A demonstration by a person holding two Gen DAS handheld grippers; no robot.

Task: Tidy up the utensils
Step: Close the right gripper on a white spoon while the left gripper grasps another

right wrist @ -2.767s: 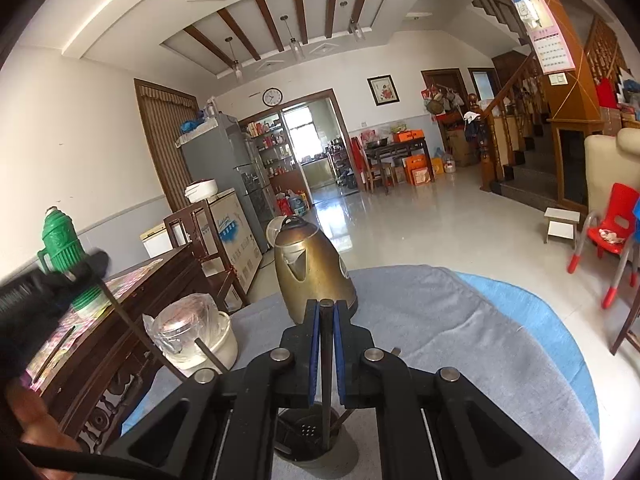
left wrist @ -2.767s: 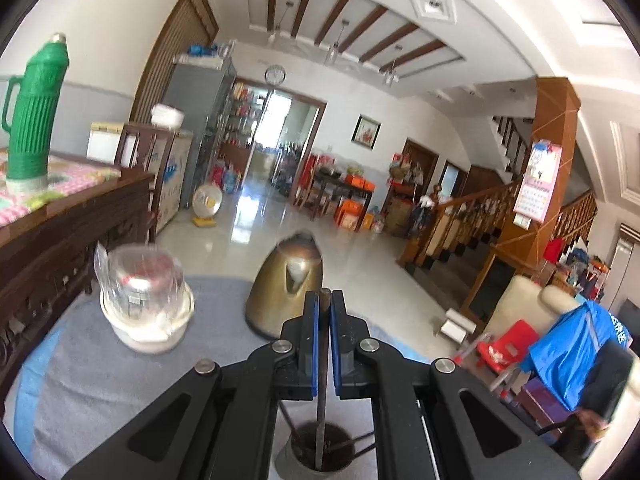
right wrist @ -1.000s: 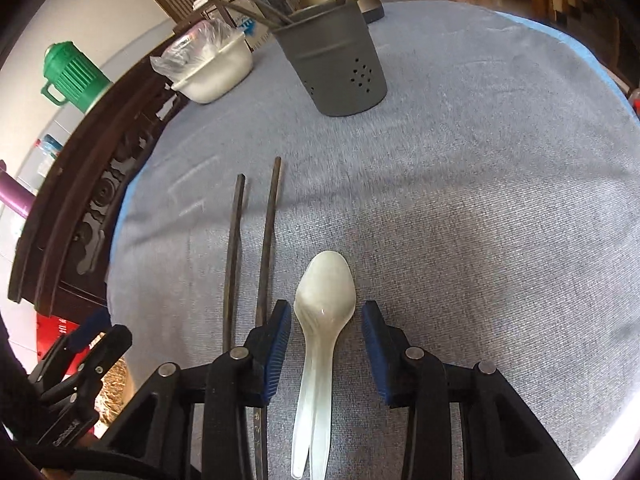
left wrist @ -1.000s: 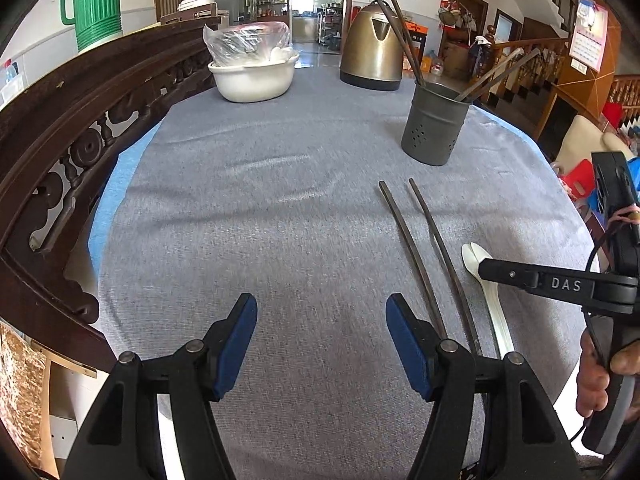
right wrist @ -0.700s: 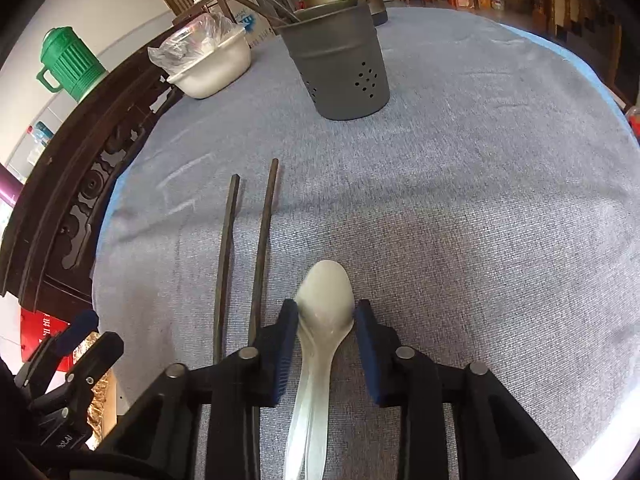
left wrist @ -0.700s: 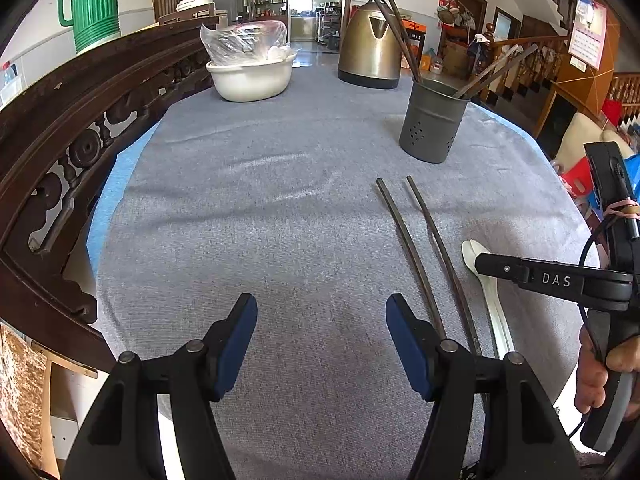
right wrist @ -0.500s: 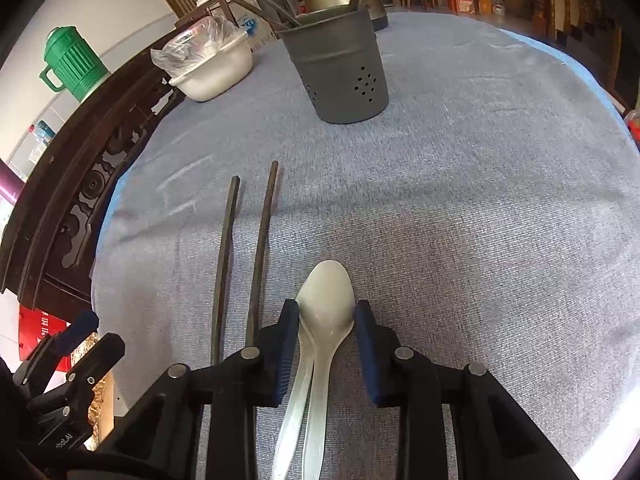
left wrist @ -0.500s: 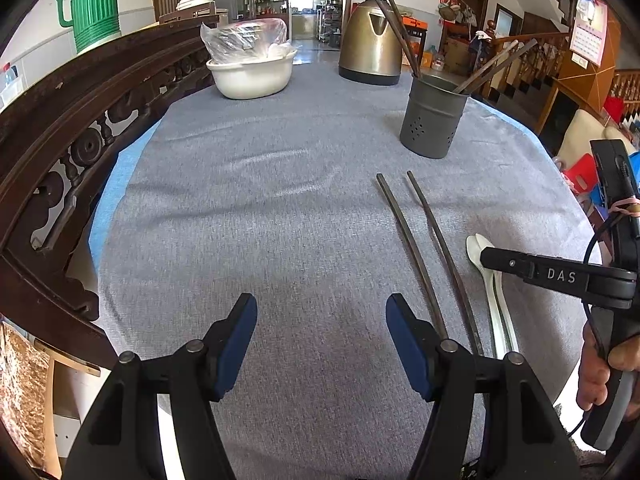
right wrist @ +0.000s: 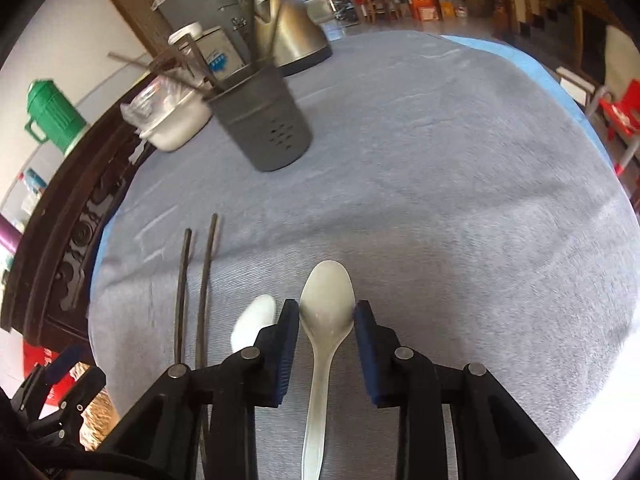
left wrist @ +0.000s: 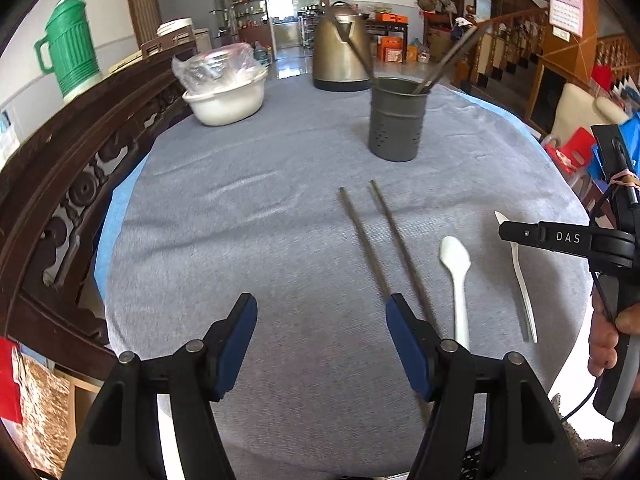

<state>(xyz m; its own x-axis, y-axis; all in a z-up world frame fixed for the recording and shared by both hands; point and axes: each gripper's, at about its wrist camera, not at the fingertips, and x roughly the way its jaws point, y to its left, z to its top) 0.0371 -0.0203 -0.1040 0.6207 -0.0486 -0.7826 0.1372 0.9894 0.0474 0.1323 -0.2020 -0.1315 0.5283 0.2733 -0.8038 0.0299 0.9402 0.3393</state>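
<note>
The right gripper (right wrist: pixel 326 314) has a white plastic spoon (right wrist: pixel 325 320) clamped between its blue pads, which have just been closing and now press on both sides of the bowl where it narrows to the handle; the bowl sticks out past the fingertips and the handle runs back under the jaws. In the left wrist view this spoon (left wrist: pixel 520 276) is seen edge-on and clear of the cloth. Just left of the right gripper's fingers a second white spoon (right wrist: pixel 253 322) lies flat on the grey tablecloth (right wrist: pixel 460 200), and left of that two dark chopsticks (right wrist: pixel 194 288) lie side by side, pointing away. Farther ahead and to the left stands a grey perforated utensil holder (right wrist: pixel 266 126) with several chopsticks leaning in it. Behind it are a brass-coloured kettle (right wrist: pixel 284 28) and a white bowl (right wrist: pixel 176 120) holding a plastic bag. The left gripper (left wrist: pixel 322 340) hangs over bare cloth with its fingers well apart and nothing between them; the chopsticks pass just beside its right finger.
</note>
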